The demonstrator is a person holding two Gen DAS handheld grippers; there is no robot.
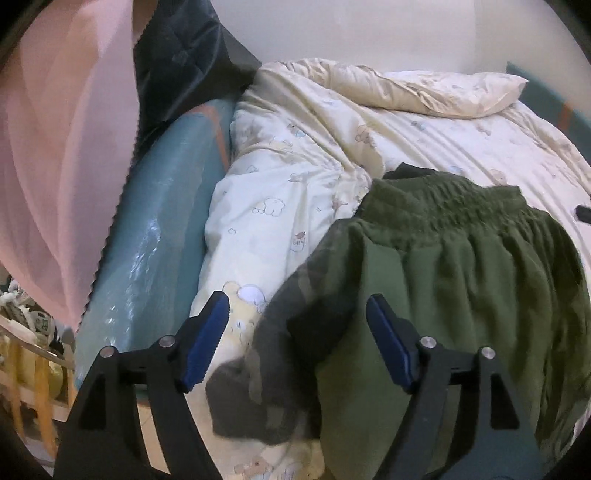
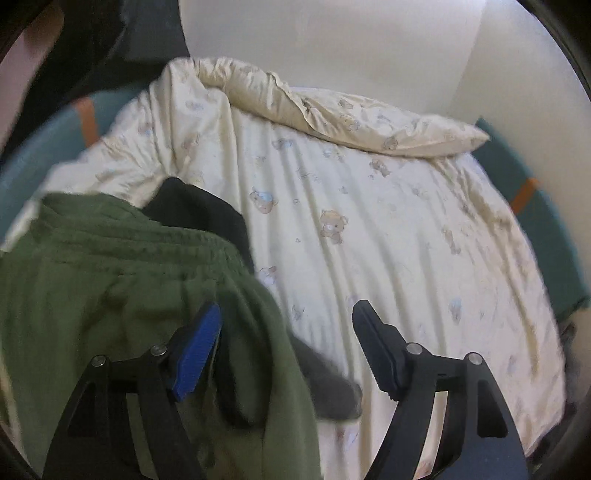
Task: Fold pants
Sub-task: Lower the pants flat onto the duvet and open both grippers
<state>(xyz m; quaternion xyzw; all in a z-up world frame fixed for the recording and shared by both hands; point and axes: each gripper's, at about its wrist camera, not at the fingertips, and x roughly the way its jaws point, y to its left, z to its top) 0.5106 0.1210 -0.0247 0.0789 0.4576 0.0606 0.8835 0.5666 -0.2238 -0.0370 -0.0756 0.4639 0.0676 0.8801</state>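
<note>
Far to the left of the left tongs (image 1: 297, 341) hangs a pink curtain (image 1: 62, 166) with a zigzag edge, and below it a cluttered shelf (image 1: 26, 332) — too blurred to make out what is on it. Nearer the tongs runs the padded teal side of the bed (image 1: 162, 236), glossy as if wrapped in plastic, with a dark cushion (image 1: 181, 62) propped above it against the pale wall (image 1: 351, 29).

The bed itself is covered by a cream duvet (image 1: 295, 184) printed with small bears, rumpled and rolled into a thick ridge at the far end. The left tongs stand wide, gripping nothing; between their blue pads a grey, blurred end of cloth (image 1: 258, 369) droops over the duvet. Just behind the right-hand pad and spreading rightward lie the green pants (image 1: 461, 277), the gathered waistband on the far side from the tongs.

The right tongs (image 2: 286, 350) stand wide too, closed on nothing. The pants (image 2: 110, 277) lie under and to the left of their left pad, with a black garment (image 2: 199, 210) peeking out beyond the waistband — touching it. A grey strip of cloth (image 2: 332, 384) sits between the pads. To the right, bare duvet (image 2: 406, 240) stretches to the teal bed frame (image 2: 535, 221) with an orange strap.
</note>
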